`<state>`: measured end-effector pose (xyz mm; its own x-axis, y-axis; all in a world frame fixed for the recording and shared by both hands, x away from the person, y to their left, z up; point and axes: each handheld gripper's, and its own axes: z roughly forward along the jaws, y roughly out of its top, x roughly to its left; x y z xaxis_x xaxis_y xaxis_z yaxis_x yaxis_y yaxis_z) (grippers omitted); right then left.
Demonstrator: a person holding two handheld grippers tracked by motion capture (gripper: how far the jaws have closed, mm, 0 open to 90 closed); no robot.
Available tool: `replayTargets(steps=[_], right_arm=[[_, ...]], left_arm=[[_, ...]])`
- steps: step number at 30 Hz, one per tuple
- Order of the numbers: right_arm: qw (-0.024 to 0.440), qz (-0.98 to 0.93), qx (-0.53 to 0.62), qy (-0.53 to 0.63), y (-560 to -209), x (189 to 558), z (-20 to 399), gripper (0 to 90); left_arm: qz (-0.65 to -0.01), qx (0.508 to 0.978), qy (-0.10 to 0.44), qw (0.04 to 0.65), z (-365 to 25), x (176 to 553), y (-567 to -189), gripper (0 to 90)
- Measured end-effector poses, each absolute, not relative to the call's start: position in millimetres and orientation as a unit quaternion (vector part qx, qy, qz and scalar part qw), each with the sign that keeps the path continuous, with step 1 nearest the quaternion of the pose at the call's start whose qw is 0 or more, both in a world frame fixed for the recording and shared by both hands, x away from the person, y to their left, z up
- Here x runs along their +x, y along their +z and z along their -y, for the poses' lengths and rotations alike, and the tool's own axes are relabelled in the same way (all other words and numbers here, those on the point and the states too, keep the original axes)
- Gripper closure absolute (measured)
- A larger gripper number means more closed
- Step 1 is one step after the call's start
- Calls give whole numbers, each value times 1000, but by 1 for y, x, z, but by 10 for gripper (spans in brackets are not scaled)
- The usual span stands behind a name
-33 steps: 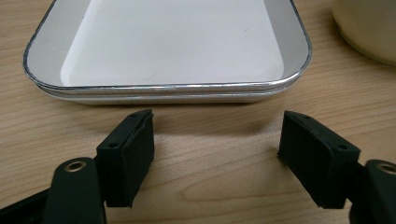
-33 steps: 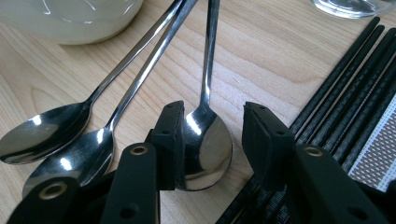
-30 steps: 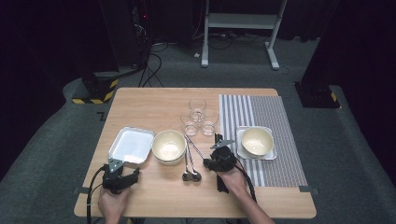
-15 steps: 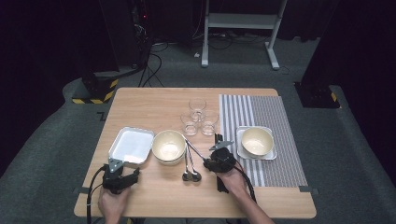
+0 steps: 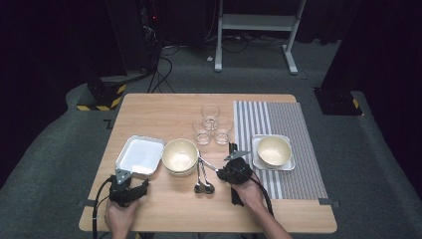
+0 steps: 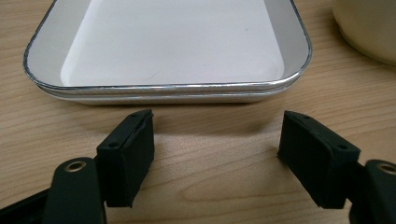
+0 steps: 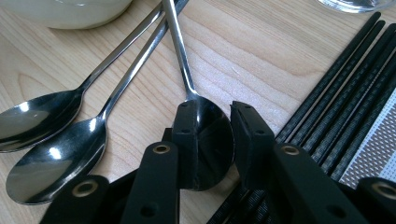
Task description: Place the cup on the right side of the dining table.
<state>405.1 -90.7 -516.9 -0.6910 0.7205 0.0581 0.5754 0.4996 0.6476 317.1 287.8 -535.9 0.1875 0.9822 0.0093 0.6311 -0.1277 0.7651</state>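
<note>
Right gripper view looks down on three spoons on the wooden table (image 7: 261, 60). The nearest spoon (image 7: 205, 126) has its bowl lying between the two black jaws of the right gripper (image 7: 219, 140), its handle running up and away toward the top of the picture. The jaws have just been closing around that bowl; the left pad sits against its edge, while a narrow gap shows beside the right pad, so a firm clamp cannot be confirmed. The other two spoons (image 7: 56, 135) lie side by side just to the left, bowls toward the camera, handles crossing under the first one's handle. Black chopsticks (image 7: 345, 98) lie just to the right of the jaws, on the edge of a striped placemat (image 7: 373, 144).

From the high view, the right gripper (image 5: 234, 167) sits between a cream bowl (image 5: 180, 156) and a second bowl on a small tray (image 5: 273, 151), with three glasses (image 5: 211, 124) beyond it.

The left gripper (image 6: 215, 140) rests low over the table with its jaws wide apart and nothing between them. A white metal tray (image 6: 168, 88) lies just beyond its tips, apart from them.
</note>
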Motion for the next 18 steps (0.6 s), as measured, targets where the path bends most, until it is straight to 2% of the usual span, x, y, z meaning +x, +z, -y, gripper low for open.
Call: replayTargets(steps=[18], right_arm=[[93,-848,388,349,-514,406,97,836]], left_arm=[[-576,700,272,322,-288,317,-536,267]])
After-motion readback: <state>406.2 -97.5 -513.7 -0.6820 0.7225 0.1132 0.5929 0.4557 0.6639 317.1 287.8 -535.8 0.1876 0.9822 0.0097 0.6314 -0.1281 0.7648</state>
